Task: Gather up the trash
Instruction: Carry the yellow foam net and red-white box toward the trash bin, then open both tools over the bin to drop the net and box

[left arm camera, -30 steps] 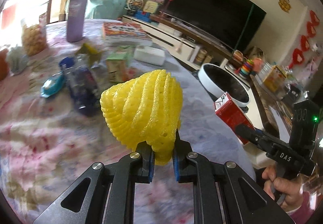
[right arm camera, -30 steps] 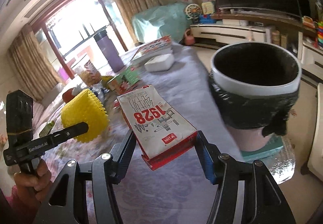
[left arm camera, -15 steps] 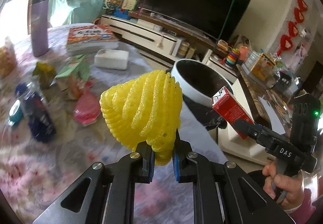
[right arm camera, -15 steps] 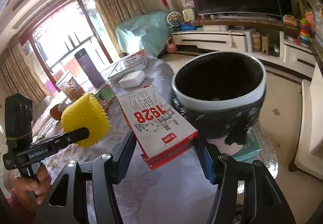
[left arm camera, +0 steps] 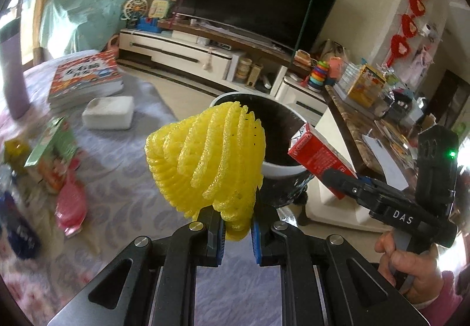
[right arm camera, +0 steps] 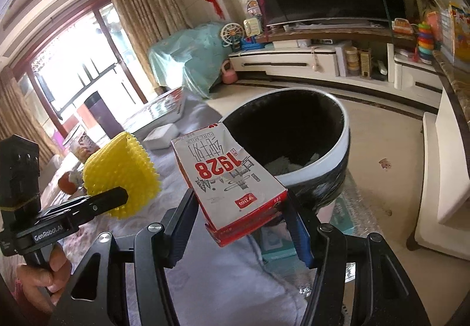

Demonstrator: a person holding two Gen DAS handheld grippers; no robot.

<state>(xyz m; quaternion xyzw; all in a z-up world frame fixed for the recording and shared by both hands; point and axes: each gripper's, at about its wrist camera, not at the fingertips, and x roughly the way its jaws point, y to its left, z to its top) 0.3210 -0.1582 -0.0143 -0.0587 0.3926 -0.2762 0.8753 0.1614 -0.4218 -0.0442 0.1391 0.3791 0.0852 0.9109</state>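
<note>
My left gripper is shut on the lower edge of a yellow foam fruit net, which stands up in front of the bin. The same yellow net shows at the left of the right wrist view. My right gripper is shut on a red and white milk carton marked 1928, held just short of the bin's near rim. That carton juts from the right gripper at the right of the left wrist view. The white-rimmed trash bin with a black liner stands on the floor past the table edge.
On the patterned tablecloth lie a pink wrapper, a green and orange carton, a white box, a stack of books and a dark blue bottle. A TV and a low cabinet stand behind the bin.
Both grippers have carried their loads across the table toward the bin, which now looms larger and nearer in both views. Neither grip has changed.
</note>
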